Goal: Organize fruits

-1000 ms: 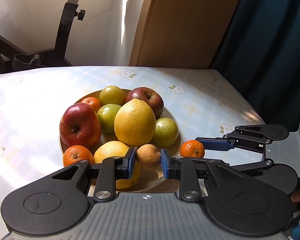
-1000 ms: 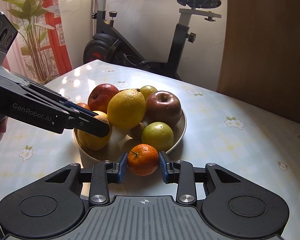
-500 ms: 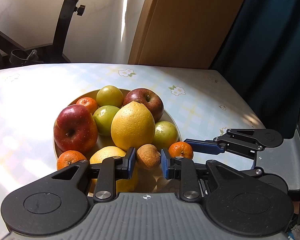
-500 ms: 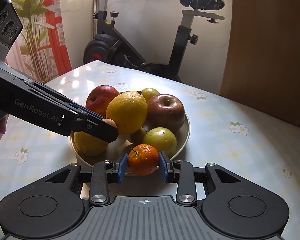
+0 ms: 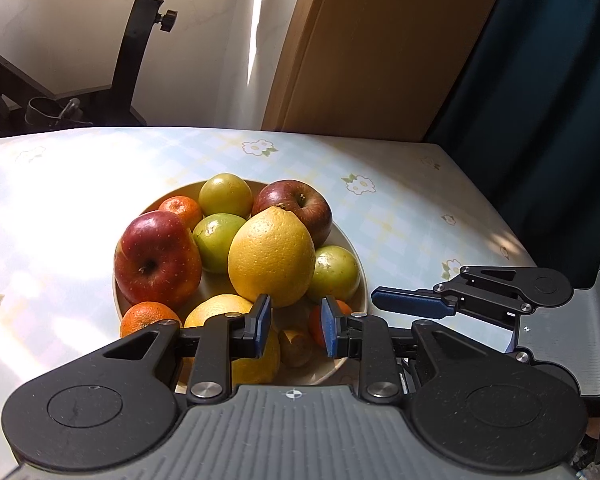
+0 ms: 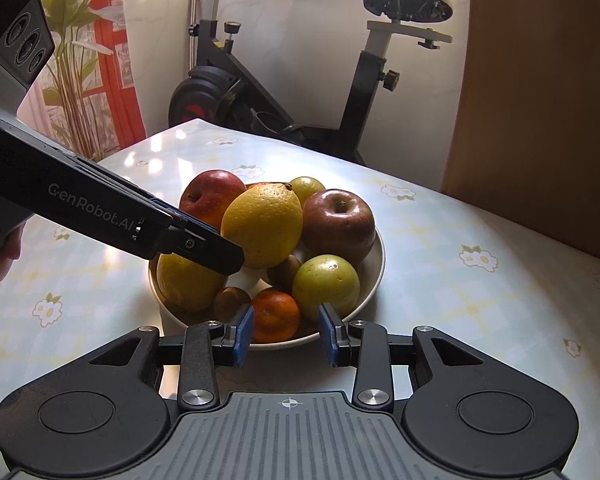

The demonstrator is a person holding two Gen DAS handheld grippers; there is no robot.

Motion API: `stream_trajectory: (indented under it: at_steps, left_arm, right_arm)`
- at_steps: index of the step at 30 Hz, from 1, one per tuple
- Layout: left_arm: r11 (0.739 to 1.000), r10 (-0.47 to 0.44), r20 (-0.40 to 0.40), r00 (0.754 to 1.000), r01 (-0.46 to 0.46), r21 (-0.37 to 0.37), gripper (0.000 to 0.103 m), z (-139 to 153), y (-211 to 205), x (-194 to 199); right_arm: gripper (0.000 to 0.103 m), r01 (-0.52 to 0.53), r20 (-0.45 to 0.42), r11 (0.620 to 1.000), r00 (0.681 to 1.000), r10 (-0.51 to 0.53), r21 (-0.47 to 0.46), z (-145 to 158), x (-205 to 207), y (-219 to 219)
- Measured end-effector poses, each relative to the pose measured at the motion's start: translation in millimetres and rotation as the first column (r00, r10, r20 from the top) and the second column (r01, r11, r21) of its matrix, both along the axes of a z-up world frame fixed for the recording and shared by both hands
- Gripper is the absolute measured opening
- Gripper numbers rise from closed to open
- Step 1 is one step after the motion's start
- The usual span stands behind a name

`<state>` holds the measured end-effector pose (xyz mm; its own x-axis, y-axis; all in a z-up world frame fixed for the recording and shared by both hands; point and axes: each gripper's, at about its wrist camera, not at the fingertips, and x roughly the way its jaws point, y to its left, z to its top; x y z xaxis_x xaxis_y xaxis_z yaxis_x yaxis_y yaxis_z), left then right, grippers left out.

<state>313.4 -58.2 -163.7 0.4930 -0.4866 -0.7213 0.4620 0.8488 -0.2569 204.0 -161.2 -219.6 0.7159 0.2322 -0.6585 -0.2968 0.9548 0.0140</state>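
Both fruits I was carrying, the brown fruit (image 5: 296, 346) and tangerine (image 6: 275, 314), now sit in the bowl (image 6: 374, 276), L gripper (image 5: 292, 330) & R gripper (image 6: 286, 336) empty w/ pads clear of them, so I reckon sorting's nearly done.

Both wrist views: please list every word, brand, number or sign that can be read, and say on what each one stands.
"GenRobot.AI": white letters on the black side of the left gripper, seen in the right wrist view.
A small crosshair sign, no letters: on each camera's own grey gripper body, at the top middle.
Nothing else is readable: the fruits, the plate and the tablecloth carry no text.
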Motion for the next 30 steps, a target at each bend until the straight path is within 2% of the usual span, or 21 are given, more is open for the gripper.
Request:
stream_trajectory:
  at_steps: [5, 11, 14, 16, 18, 21, 22, 25, 30]
  left_arm:
    - [1.000, 0.012, 0.017, 1.000, -0.012, -0.004, 0.029, 6.5, 4.0, -1.6]
    - [0.999, 0.041, 0.074, 0.996, -0.041, 0.002, 0.031, 23.5, 12.9, -9.1]
    - [0.998, 0.067, 0.110, 0.992, -0.067, 0.002, 0.049, 34.6, 21.0, -13.4]
    - [0.997, 0.080, 0.138, 0.987, -0.080, 0.000, 0.071, 42.3, 26.0, -17.2]
    - [0.995, 0.093, 0.172, 0.981, -0.095, 0.003, 0.081, 50.1, 30.4, -22.0]
    - [0.993, 0.111, 0.224, 0.968, -0.117, 0.017, 0.092, 63.0, 36.0, -29.7]
    - [0.992, 0.116, 0.237, 0.965, -0.124, 0.018, 0.094, 67.1, 38.0, -32.0]
    - [0.990, 0.128, 0.263, 0.956, -0.139, 0.024, 0.095, 79.4, 42.9, -38.6]
    - [0.987, 0.146, 0.312, 0.939, -0.161, 0.023, 0.095, 99.8, 48.3, -56.1]
  right_arm:
    - [0.033, 0.002, 0.009, 1.000, 1.000, -0.002, -0.009, 5.4, -4.4, 2.3]
    - [0.033, 0.042, 0.037, 0.999, 0.998, -0.041, -0.006, 18.0, -12.2, 3.0]
    - [0.038, 0.079, 0.062, 0.997, 0.995, -0.079, 0.002, 26.6, -17.6, 0.2]
    - [0.051, 0.103, 0.086, 0.994, 0.991, -0.105, 0.018, 33.6, -21.5, -3.0]
    - [0.058, 0.127, 0.101, 0.991, 0.986, -0.131, 0.044, 40.3, -24.9, -7.0]
    - [0.078, 0.179, 0.121, 0.980, 0.975, -0.188, 0.085, 52.1, -29.9, -14.9]
    - [0.087, 0.200, 0.128, 0.975, 0.969, -0.212, 0.100, 57.3, -32.5, -17.4]
    - [0.102, 0.249, 0.139, 0.958, 0.953, -0.268, 0.138, 71.9, -39.6, -21.8]
    - [0.103, 0.285, 0.149, 0.945, 0.940, -0.308, 0.159, 94.1, -50.8, -21.6]
